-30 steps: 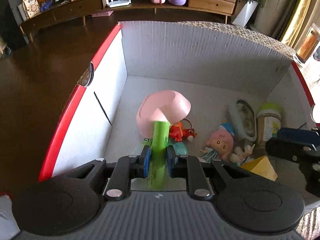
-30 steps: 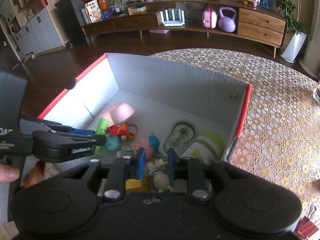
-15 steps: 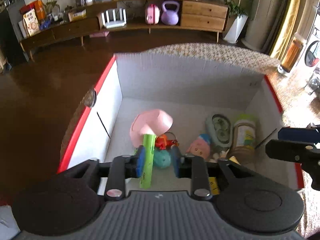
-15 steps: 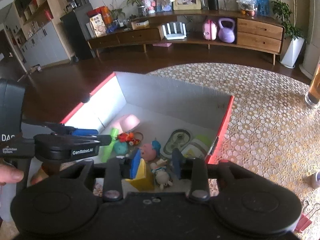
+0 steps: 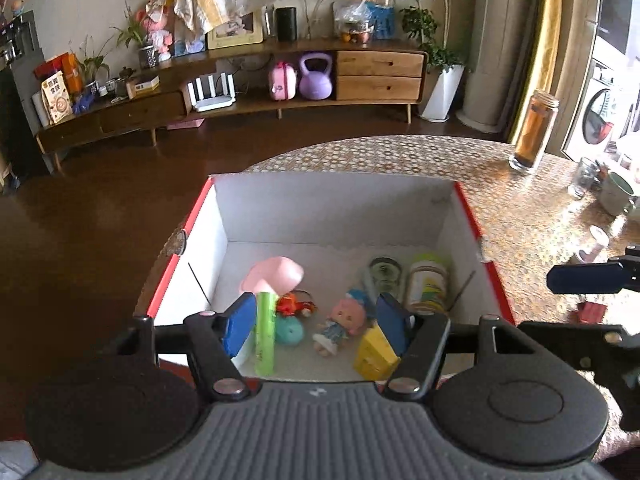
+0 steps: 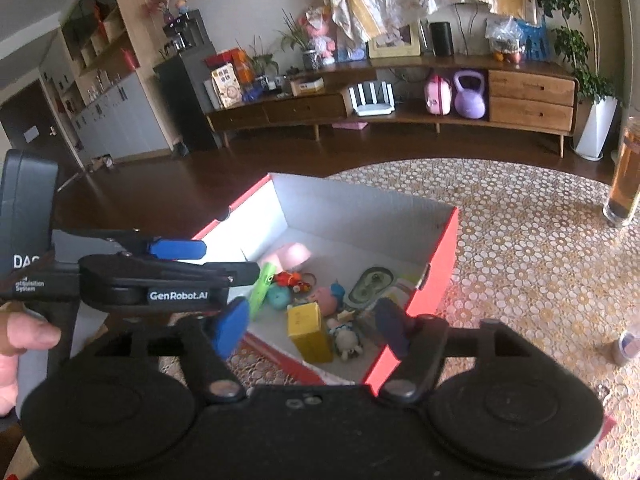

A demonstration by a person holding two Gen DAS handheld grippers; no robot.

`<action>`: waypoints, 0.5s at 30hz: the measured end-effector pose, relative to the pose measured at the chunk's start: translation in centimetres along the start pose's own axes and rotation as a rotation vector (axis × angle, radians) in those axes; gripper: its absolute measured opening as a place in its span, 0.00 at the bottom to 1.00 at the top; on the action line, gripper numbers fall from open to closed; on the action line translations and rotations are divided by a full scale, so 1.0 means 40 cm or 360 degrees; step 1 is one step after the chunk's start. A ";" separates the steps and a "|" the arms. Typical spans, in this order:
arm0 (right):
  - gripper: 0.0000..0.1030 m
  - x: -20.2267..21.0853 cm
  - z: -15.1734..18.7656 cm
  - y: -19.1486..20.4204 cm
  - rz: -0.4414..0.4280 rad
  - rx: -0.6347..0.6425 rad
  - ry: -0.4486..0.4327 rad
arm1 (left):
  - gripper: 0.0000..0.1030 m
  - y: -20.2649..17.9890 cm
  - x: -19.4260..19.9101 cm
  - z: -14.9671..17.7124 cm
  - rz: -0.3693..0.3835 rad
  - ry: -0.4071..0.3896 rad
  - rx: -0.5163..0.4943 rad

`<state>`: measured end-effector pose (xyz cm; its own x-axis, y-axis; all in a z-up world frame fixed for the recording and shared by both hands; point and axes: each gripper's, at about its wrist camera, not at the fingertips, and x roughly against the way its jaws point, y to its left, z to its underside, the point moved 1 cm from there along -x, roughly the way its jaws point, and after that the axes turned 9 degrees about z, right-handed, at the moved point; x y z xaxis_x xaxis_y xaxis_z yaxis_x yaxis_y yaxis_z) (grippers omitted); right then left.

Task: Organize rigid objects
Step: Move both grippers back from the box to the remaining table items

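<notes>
Both the left gripper (image 5: 316, 322) and right gripper (image 6: 310, 326) are seen spread wide and empty above the box (image 5: 340, 216). The green-handled pink scoop (image 5: 266, 320) is partly hidden behind a blue pad, and a small figure (image 6: 347, 340) beside the yellow block (image 6: 309, 333) is hard to identify.

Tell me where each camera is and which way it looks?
Left wrist: sits on the left gripper, looking down into the box; its own open fingers show, the right gripper at the edge.
Right wrist: sits on the right gripper, facing the box from the near right; the left gripper and the person's left hand show.
Both share the yellow block and the sideboard.
</notes>
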<state>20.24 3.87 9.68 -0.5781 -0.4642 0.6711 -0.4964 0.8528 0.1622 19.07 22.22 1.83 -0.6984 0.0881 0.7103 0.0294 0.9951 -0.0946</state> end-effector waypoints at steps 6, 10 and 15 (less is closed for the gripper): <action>0.84 0.072 0.031 -0.026 -0.0018 -0.0060 -0.0048 | 0.65 -0.054 0.038 0.022 0.0034 -0.0025 -0.0019; 0.87 0.111 0.051 -0.045 -0.0001 -0.0078 -0.0069 | 0.69 -0.096 0.062 0.036 0.0060 -0.0045 -0.0017; 0.93 0.156 0.082 -0.086 0.0054 -0.0122 -0.0111 | 0.77 -0.163 0.086 0.055 0.0105 -0.0100 -0.0044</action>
<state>16.21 -2.73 10.95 -0.6388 -0.4481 0.6254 -0.4264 0.8828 0.1969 14.91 15.95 3.36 -0.7379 0.1514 0.6577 0.0960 0.9882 -0.1198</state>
